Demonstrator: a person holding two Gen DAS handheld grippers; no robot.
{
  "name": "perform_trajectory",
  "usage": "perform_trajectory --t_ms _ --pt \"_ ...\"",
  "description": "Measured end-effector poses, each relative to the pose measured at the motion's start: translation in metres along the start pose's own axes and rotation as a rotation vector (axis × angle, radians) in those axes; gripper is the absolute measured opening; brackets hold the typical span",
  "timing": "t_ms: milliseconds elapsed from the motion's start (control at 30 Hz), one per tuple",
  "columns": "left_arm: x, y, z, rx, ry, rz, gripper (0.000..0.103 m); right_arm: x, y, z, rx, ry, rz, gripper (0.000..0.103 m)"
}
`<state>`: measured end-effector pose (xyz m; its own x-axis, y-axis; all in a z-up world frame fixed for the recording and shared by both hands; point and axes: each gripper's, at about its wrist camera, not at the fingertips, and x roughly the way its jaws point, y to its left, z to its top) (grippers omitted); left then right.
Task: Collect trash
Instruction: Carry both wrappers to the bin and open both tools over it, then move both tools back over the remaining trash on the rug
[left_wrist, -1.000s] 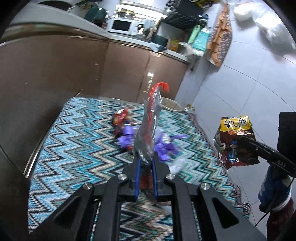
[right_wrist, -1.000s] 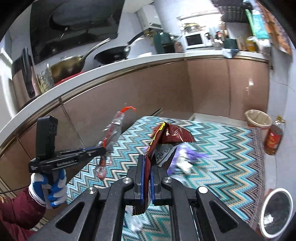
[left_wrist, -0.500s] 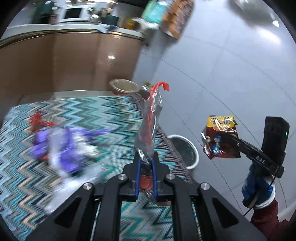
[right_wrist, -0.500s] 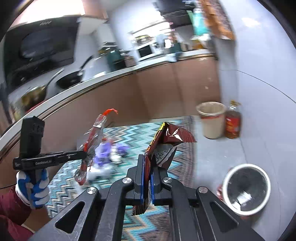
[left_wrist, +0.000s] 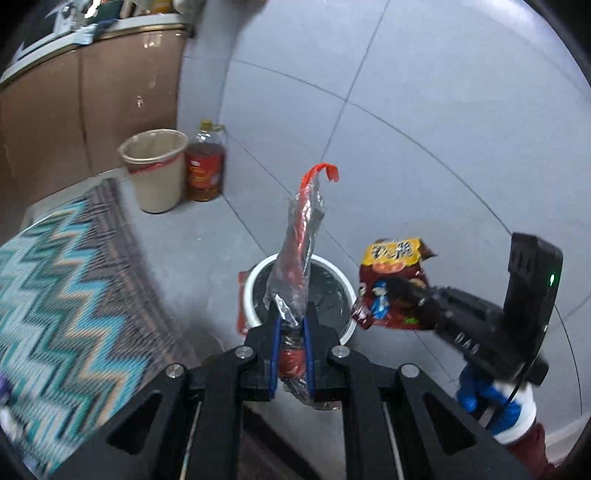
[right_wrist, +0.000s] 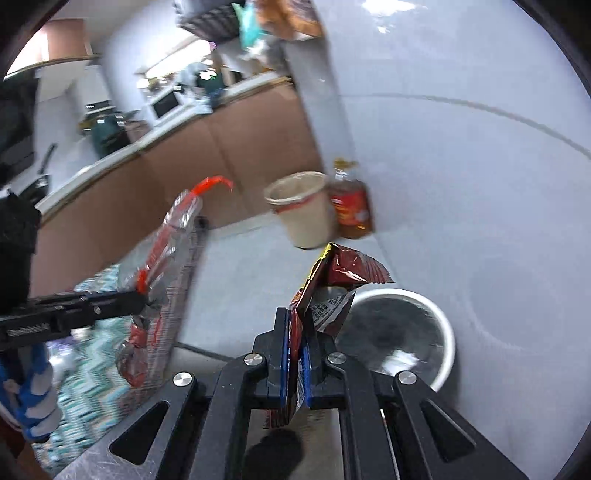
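Observation:
My left gripper (left_wrist: 291, 325) is shut on a clear wrapper with red print (left_wrist: 299, 254), which stands up in front of a white-rimmed bin with a dark liner (left_wrist: 325, 291). My right gripper (right_wrist: 297, 328) is shut on a dark red snack bag (right_wrist: 332, 280), with the same bin (right_wrist: 439, 321) just beyond it to the right. In the left wrist view the right gripper (left_wrist: 399, 295) holds the snack bag (left_wrist: 391, 277) beside the bin's right rim. In the right wrist view the left gripper (right_wrist: 136, 295) carries the clear wrapper (right_wrist: 166, 251) over the rug's edge.
A beige bucket (left_wrist: 155, 170) and an oil bottle (left_wrist: 205, 166) stand by the tiled wall near the brown cabinets (left_wrist: 74, 110). The zigzag rug (left_wrist: 55, 295) lies to the left. A red flat wrapper (left_wrist: 242, 295) sits against the bin's left side. Gloved hands (left_wrist: 495, 402) hold both grippers.
Both grippers have swung away from the rug and its litter toward the white-rimmed bin by the wall, each keeping its wrapper. The bin now sits directly ahead of both.

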<state>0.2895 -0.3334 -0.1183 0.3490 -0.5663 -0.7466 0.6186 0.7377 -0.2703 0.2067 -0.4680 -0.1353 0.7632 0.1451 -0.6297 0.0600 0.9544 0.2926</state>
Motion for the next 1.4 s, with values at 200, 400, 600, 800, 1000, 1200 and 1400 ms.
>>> perform_trajectory --t_ms 200,400,600,800,1000,1200,1400 --pt "0.074 -0.018 0.028 0.019 0.040 0.022 0.011 0.040 -0.041 0.000 0.033 0.054 -0.076 0.008" --pt "0.127 -0.019 0.038 -0.015 0.080 0.020 0.019 0.069 -0.071 -0.003 0.069 0.082 -0.118 0.012" --pt "0.142 -0.021 0.042 -0.028 0.082 0.005 0.047 0.074 -0.084 -0.007 0.072 0.090 -0.158 0.031" --pt "0.119 -0.014 0.037 -0.030 0.061 -0.028 0.047 0.060 -0.088 -0.014 0.081 0.092 -0.164 0.031" --pt "0.066 -0.007 0.031 -0.039 -0.011 -0.013 0.047 0.031 -0.067 -0.013 0.069 0.064 -0.140 0.031" --pt "-0.011 0.002 0.020 -0.036 -0.151 0.023 0.047 -0.018 -0.027 0.001 0.031 -0.007 -0.101 0.031" --pt "-0.088 0.017 -0.010 -0.018 -0.256 0.091 0.047 -0.074 0.021 0.007 -0.018 -0.089 -0.058 0.031"
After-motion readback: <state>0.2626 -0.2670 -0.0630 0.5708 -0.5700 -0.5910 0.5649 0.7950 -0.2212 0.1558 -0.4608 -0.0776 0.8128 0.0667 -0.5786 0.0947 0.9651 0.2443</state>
